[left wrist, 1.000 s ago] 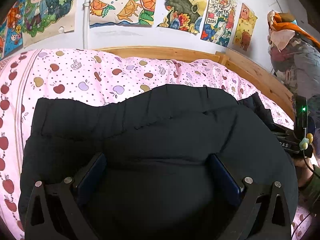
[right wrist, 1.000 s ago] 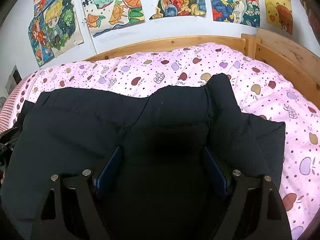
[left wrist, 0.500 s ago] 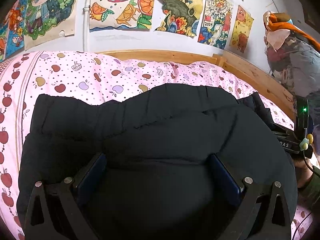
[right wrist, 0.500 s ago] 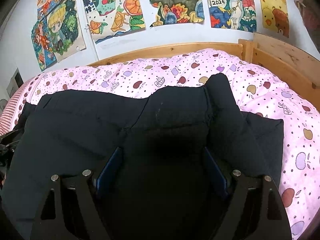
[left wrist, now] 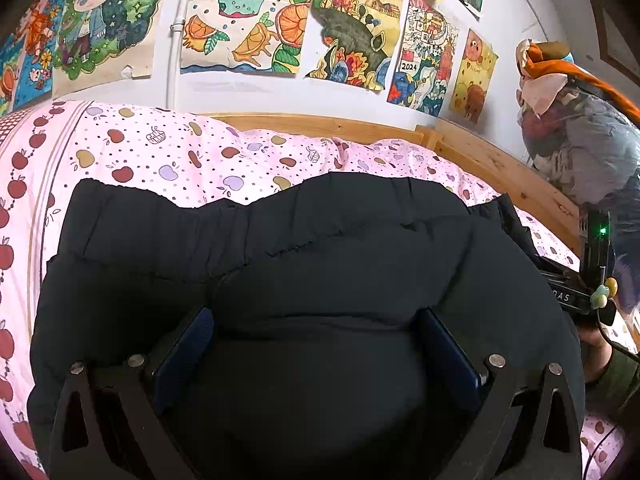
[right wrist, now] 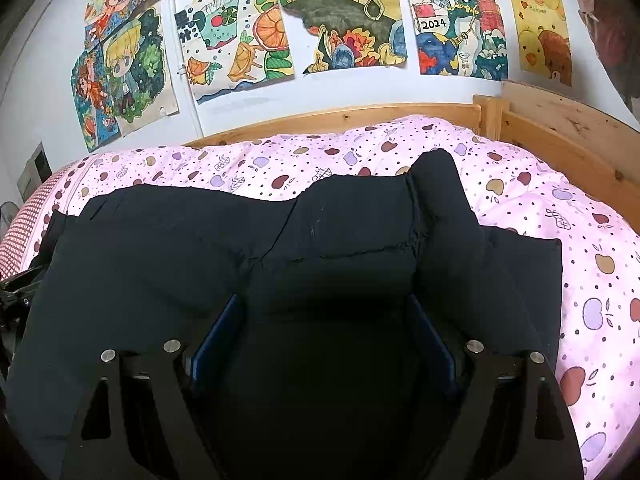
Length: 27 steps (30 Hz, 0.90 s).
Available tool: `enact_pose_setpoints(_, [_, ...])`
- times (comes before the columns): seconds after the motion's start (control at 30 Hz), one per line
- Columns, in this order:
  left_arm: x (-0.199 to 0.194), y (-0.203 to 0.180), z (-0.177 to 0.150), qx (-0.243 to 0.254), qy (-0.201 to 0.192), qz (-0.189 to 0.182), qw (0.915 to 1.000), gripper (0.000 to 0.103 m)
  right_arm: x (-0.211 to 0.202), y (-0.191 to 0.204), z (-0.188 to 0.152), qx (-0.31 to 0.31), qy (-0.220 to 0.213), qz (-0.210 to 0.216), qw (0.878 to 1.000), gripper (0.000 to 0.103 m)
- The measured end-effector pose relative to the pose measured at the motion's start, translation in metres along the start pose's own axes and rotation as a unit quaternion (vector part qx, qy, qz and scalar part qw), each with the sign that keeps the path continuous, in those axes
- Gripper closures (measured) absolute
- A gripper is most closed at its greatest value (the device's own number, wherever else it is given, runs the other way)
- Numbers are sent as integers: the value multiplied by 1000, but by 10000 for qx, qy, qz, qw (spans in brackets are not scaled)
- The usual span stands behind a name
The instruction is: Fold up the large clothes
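Two grippers, left gripper (left wrist: pixel 316 344) and right gripper (right wrist: pixel 324 332), stood with jaws spread wide, padded black garment (left wrist: pixel 280 248) bulging between their fingers; whether gripped, unclear; garment lay across the pink quilt (right wrist: pixel 580 248), apparently mid-fold.

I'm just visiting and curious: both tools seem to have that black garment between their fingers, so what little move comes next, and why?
Probably carry the near edge forward toward the far waistband. The left tool and right tool each have a bulge of the black garment between wide-set fingers, and it lies spread on the pink quilt, not yet compact.
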<state>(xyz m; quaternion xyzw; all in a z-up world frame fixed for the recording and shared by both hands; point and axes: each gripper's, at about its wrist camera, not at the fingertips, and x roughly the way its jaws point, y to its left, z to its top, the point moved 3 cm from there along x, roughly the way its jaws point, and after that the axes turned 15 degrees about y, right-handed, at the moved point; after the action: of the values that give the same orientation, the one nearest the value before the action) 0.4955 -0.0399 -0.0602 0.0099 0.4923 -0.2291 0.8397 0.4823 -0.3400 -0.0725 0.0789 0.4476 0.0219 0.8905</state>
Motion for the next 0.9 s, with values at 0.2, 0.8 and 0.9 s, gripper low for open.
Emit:
enact_pose_setpoints(0.2, [-10,4,1,-276,39,189,9994,0,-6,1,0,1,47,-189,9998,20])
enact_pose_setpoints(0.8, [-83,103,-70,-2030,1059,206,9732,0,-92,-58,-21,509,330,-288,9977,2])
enact_pose_setpoints(0.9, [-70,103,-75,-2034,1096,-83,9729,0,-67,-75,-37,770,796,-34,9938,2])
